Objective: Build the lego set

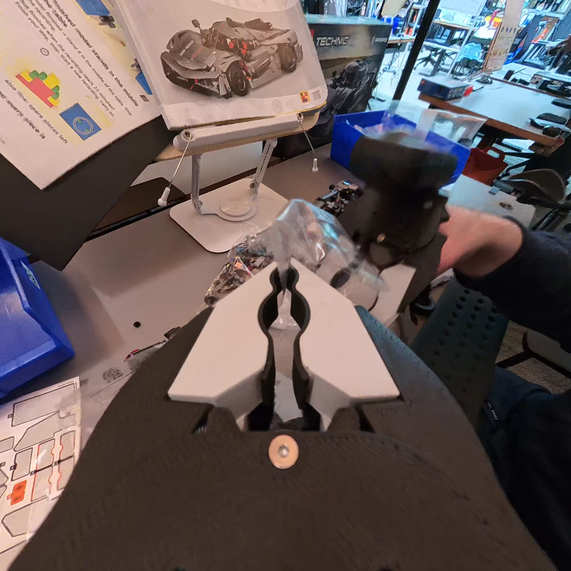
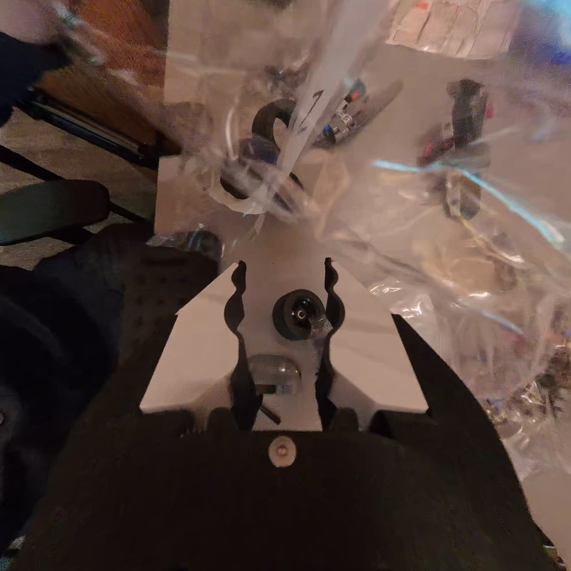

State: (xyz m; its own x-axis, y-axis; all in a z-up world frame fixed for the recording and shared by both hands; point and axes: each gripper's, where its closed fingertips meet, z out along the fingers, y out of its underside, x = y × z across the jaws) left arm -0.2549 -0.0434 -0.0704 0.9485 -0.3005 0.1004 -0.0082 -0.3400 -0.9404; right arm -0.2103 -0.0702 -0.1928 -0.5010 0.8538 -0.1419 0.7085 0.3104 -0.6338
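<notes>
Clear parts bag (image 1: 304,234) is pinched at its top edge in the left gripper (image 1: 285,279), fingers closed on the plastic, held up above the grey table (image 1: 129,278). Landmark: white book stand (image 1: 228,197) carrying the instruction booklet (image 1: 228,61). The bag hangs in front of and to the right of the stand base. Another bag of small parts (image 1: 238,272) lies on the table just below it. Right gripper (image 2: 285,268) has its fingers apart, nothing gripped; a black wheel (image 2: 298,313) lies on the table between them, beside the right finger. In the left wrist view it sits blurred, right of the stand. Blue bin (image 1: 364,136) behind it, sticker sheet (image 1: 34,457) at the near left.
</notes>
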